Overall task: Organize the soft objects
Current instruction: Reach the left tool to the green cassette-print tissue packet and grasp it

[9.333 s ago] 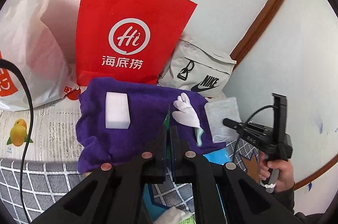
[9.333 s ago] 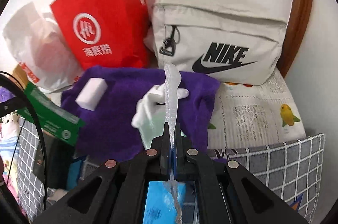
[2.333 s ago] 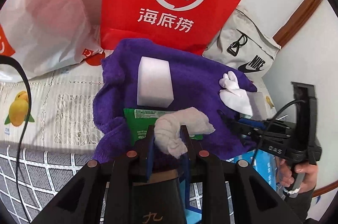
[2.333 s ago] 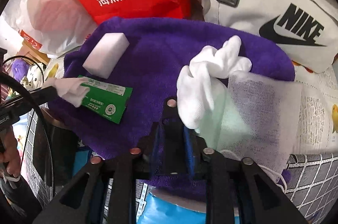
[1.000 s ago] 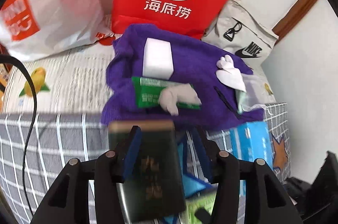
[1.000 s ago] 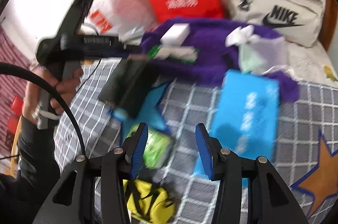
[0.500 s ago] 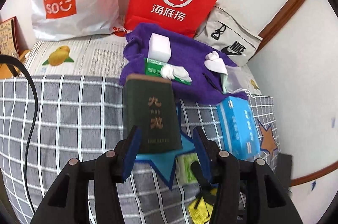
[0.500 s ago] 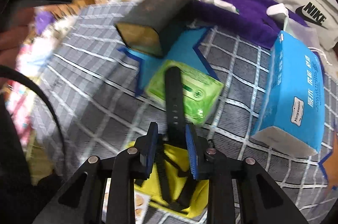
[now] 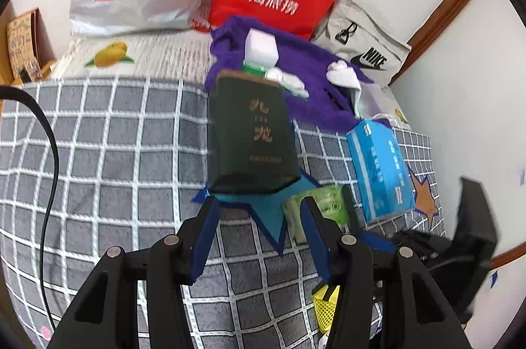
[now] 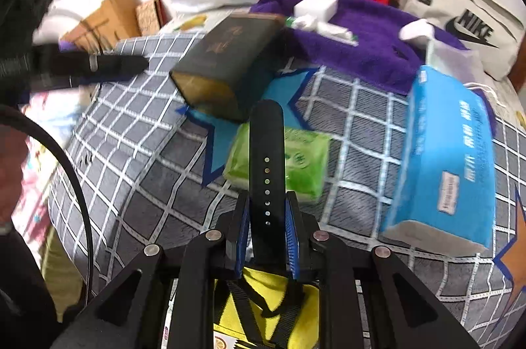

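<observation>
Closing on a black perforated strap (image 10: 266,164), the right gripper (image 10: 267,217) is set for a lift; the strap lies between the fingers and extends forward over a green soft pack (image 10: 296,164). The left gripper (image 9: 259,217) is spread wide, grasping nothing, just short of a rigid dark box (image 9: 251,132). Beyond it, soft items appear gathered on a plush purple towel (image 9: 315,95).

The dark box (image 9: 251,132) hides part of the green packet (image 9: 254,70) behind it. The black strap (image 10: 265,171) covers the middle of the green tissue pack (image 10: 304,164). The left gripper (image 10: 98,63) is blurred.
</observation>
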Tool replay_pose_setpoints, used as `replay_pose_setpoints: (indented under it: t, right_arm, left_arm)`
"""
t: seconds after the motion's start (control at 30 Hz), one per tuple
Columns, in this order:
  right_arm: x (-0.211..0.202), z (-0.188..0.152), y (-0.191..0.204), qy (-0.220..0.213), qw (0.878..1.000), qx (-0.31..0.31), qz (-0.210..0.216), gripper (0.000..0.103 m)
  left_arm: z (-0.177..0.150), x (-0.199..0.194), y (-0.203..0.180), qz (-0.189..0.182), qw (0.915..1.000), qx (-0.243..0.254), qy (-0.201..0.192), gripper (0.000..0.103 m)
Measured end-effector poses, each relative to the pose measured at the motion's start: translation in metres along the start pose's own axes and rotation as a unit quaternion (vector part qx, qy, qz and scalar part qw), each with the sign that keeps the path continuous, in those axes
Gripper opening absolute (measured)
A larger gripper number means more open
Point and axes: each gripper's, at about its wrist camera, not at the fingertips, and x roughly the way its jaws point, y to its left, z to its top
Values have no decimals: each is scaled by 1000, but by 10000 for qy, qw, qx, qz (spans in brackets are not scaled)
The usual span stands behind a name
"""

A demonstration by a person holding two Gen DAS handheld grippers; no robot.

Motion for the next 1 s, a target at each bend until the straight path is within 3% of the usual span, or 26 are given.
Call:
replay_pose_setpoints:
  t: [0.23,0.33,0.53,0.77,1.0]
  right_arm:
    - [-37,-1,-16,-421,9987,290,-85,20]
    - [-56,-7,-29,-603,9971,443,-123,16]
    - [-75,-17,-54,-829,9940,695,-166,12]
    - [-62,-28,-67,-694,9941,829,107,8]
    - [-47,-29,-73,-696,9929,948,186,3]
  left_arm:
    - [-15,47,-26,10,9988,170,468,60]
    - [-16,62,-40,118,9988,100,473,71]
    - [-14,86,-58,473,9976,-60,505,73]
    - [-10,105,-73,899,9943,-202,535,73]
    - [-11,115,-85,1354,9900,-43,397,84]
